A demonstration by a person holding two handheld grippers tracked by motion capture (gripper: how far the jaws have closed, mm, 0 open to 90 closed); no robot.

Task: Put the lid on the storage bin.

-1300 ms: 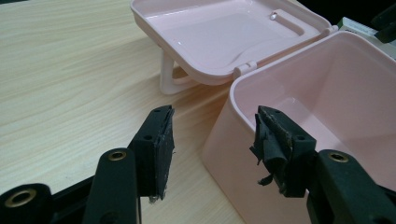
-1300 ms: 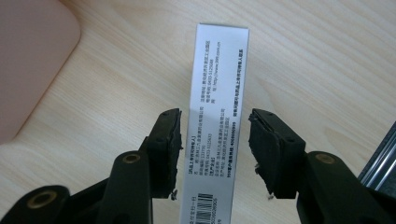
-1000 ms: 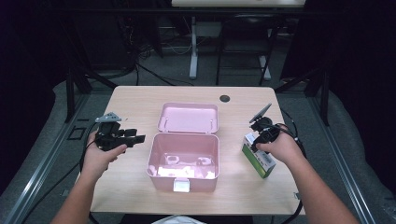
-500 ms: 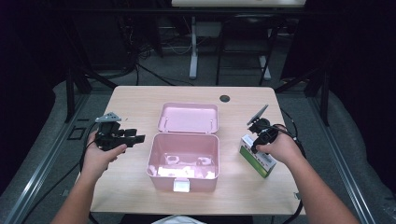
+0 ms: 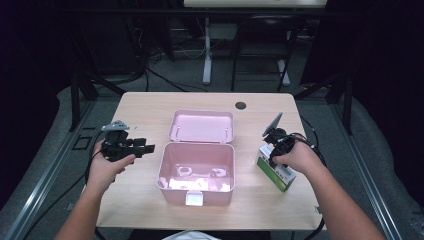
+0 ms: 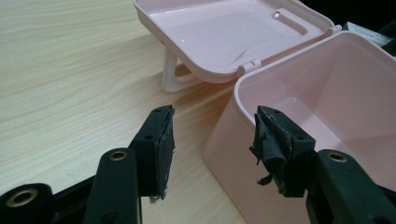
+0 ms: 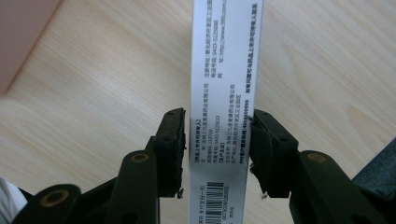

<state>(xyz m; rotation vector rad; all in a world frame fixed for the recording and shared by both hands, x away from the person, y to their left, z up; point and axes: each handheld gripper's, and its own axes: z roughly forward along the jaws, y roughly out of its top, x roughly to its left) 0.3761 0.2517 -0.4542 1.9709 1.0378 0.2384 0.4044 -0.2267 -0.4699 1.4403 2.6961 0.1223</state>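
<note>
An open pink plastic box [image 5: 162,167] stands mid-table with its lid [image 5: 202,126] lying flat behind it and small white items [image 5: 200,172] inside. My left gripper [image 5: 150,147] hovers open just left of it, its jaws [image 6: 212,135] facing the box's near corner [image 6: 233,154] and the lid [image 6: 224,32]. To the right, a green and white carton [image 5: 277,172] lies on the table. My right gripper [image 5: 274,152] straddles the carton's white printed side [image 7: 222,93]. Its jaws [image 7: 217,140] have just been opening, leaving a thin gap at one pad.
A round dark cable hole [image 5: 241,105] sits near the table's far edge. Bare wood [image 5: 125,200] lies around both hands. Beyond the table are dark floor, cables and the legs of a stand [image 5: 207,55].
</note>
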